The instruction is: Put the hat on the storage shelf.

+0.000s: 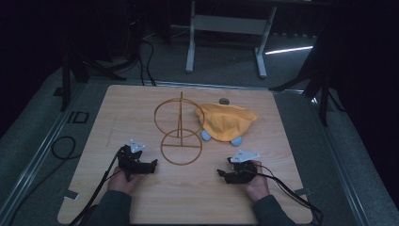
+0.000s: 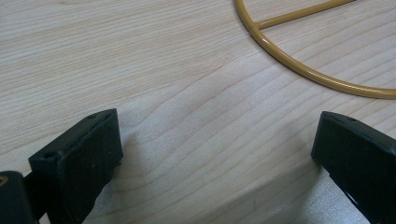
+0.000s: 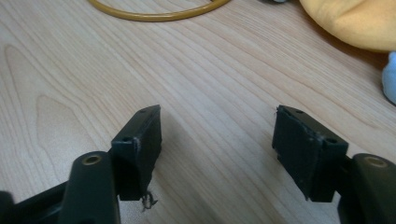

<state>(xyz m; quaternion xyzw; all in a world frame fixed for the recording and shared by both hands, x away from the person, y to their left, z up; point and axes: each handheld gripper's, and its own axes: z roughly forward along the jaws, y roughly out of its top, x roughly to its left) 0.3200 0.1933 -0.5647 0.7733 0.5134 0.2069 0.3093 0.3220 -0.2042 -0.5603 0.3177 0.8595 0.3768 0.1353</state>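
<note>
Gaping fingers [image 3: 217, 140], gripping nothing

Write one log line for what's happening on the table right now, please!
left gripper: open, nothing held | right gripper: open, nothing held | yellow hat: lying beside gold wire stand | wooden table: both grippers low near front edge

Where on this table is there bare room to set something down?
The table's far-left corner, left of the wire ring stand, is bare, and so is the near strip between the two hands. It is crowded mid-table, where the stand sits close beside the yellow hat.
</note>
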